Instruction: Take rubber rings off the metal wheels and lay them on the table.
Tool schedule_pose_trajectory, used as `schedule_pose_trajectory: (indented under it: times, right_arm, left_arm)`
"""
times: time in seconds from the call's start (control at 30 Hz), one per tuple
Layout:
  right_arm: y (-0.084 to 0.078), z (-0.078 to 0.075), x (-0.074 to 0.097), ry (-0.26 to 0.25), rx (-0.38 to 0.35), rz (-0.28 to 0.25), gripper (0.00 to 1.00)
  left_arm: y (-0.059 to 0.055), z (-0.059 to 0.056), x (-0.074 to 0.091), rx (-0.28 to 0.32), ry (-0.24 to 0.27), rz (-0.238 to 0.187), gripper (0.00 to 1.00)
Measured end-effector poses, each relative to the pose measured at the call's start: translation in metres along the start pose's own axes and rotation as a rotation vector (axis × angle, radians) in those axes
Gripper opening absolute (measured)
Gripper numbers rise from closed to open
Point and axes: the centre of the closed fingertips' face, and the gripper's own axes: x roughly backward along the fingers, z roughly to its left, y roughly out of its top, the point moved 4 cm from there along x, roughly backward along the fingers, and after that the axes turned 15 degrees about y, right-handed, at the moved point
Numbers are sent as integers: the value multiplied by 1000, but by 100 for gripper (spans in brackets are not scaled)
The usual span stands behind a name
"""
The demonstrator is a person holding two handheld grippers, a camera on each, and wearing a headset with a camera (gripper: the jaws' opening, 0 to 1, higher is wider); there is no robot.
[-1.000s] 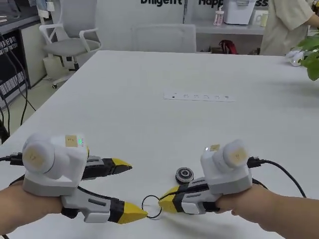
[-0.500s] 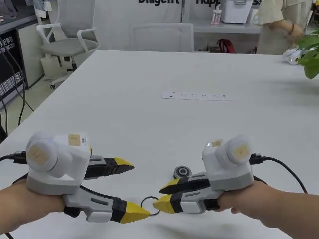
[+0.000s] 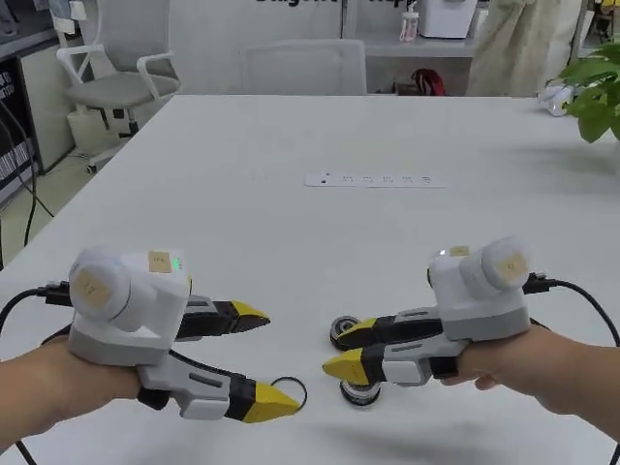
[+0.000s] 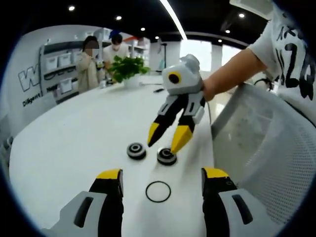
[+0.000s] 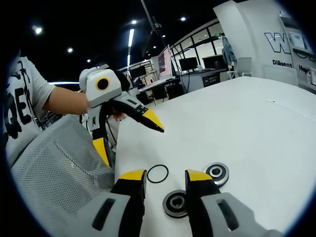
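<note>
- When this moment is held against the picture from a second ago, the rubber ring is seen to have been let go. It was pinched at the tip of the right gripper then, and now it lies flat and free on the table.
- The right gripper has been pulled back from the ring and is now held over the near wheel, with the far wheel just beside it.
- One ring can be counted as taken off and laid down. Whether a ring is left on either wheel cannot be told.
- The right gripper's jaws are parted a little and nothing is held. The near wheel is seen between them, just under the tips. Whether it is touched cannot be told.
- The left gripper has its jaws spread wide, and nothing is gripped. The ring lies on the table between them, just ahead, and is not touched.
</note>
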Motion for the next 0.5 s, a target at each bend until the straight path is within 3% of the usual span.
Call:
schedule_pose_trajectory:
  times: [0.33,0.5]
  right_arm:
    - [-14,-3,22,-32,21,33,28]
    - [-29,-4,26,-33,45,90,26]
  left_arm:
    - [6,-5,-18,-12,-32,8,62]
    - [7,-4,-24,-14,-42,20,58]
